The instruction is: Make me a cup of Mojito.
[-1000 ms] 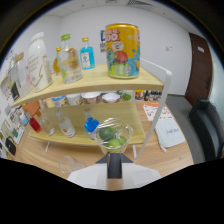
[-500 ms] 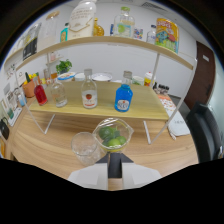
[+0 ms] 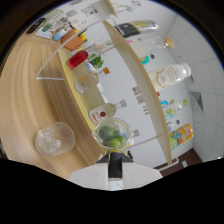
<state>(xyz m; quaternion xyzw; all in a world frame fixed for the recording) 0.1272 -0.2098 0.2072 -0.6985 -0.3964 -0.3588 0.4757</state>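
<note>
We have the whole scene tipped hard onto its side, the pale wooden table (image 3: 30, 85) running up and away from us and the wooden shelf board (image 3: 142, 75) slanting above it. Right ahead of the gripper (image 3: 115, 167) sits a clear glass cup with green lime pieces inside (image 3: 112, 136), its round rim facing us and the limes heaped at its bottom; the cup seems carried at the tip of the tongs, but the fingers are hidden under it, so we cannot tell whether they clench it or not. Just beside it on the tabletop stands a clear, rounded glass holding ice cubes (image 3: 54, 139), pale and lumpy. Beyond the lime cup lies a clear bottle with a white and red label (image 3: 103, 113), then a squat clear glass jar (image 3: 86, 82), a small pot of green leaves (image 3: 96, 62) and a bottle of red liquid (image 3: 77, 59). Along the shelf we pick out a large whitish plastic jug (image 3: 170, 76), a dark bottle with a yellow label (image 3: 134, 27) and a yellow printed can (image 3: 181, 134), smooth and cylindrical.
</note>
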